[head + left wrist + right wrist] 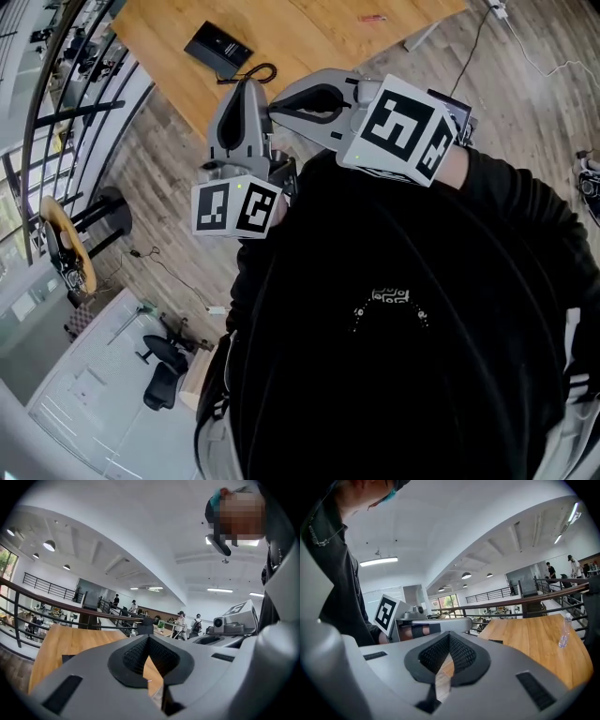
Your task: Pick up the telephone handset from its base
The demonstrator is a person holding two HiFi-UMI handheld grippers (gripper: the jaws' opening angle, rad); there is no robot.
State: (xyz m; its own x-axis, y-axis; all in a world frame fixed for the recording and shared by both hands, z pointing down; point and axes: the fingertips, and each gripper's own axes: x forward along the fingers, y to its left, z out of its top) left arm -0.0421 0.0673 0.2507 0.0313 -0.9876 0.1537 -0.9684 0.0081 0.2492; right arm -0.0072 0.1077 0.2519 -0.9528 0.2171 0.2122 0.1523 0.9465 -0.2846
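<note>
A black telephone (pixel 217 47) with a coiled cord lies on the wooden table (pixel 319 42) at the top of the head view, its handset on the base. Both grippers are held close to the person's chest, short of the table. The left gripper (pixel 248 86) points toward the table edge, its jaws shut and empty (pixel 148 639). To its right, the right gripper (pixel 279 106) points leftward across the left one, also shut with nothing in it (pixel 449 637). A dark flat edge (pixel 70 658) on the table shows past the left jaws; I cannot tell if it is the phone.
A clear water bottle (pixel 564 637) stands on the table at the right. A small red item (pixel 372 18) lies on its far side. A black railing (pixel 56 103) runs along the left, with a stool (pixel 103 216) beside it. Several people stand far off (pixel 180 620).
</note>
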